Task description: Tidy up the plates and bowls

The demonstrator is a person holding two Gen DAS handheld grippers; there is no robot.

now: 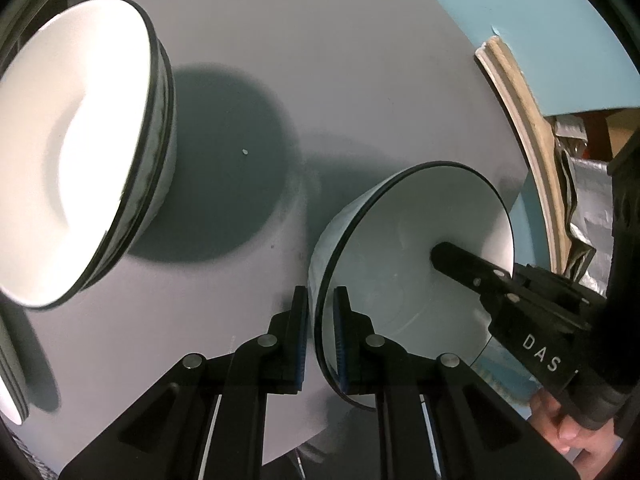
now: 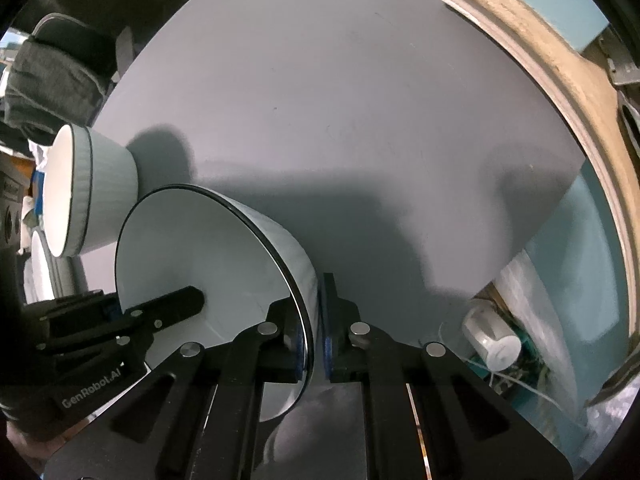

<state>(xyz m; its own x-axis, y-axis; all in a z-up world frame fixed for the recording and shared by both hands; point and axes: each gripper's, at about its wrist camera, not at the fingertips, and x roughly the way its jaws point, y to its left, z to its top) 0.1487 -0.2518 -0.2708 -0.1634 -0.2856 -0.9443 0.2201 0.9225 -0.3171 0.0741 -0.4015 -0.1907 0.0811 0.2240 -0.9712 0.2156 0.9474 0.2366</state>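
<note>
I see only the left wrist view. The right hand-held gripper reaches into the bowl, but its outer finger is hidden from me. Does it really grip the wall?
Observer: Yes. The right hand-held gripper is shut on the bowl, with one pad inside the wall and one outside.
Operator: Thank you. Is there anything beyond that side of the bowl?
Observer: Past the edge of the grey table, a small white cylinder sits lower down.
</note>
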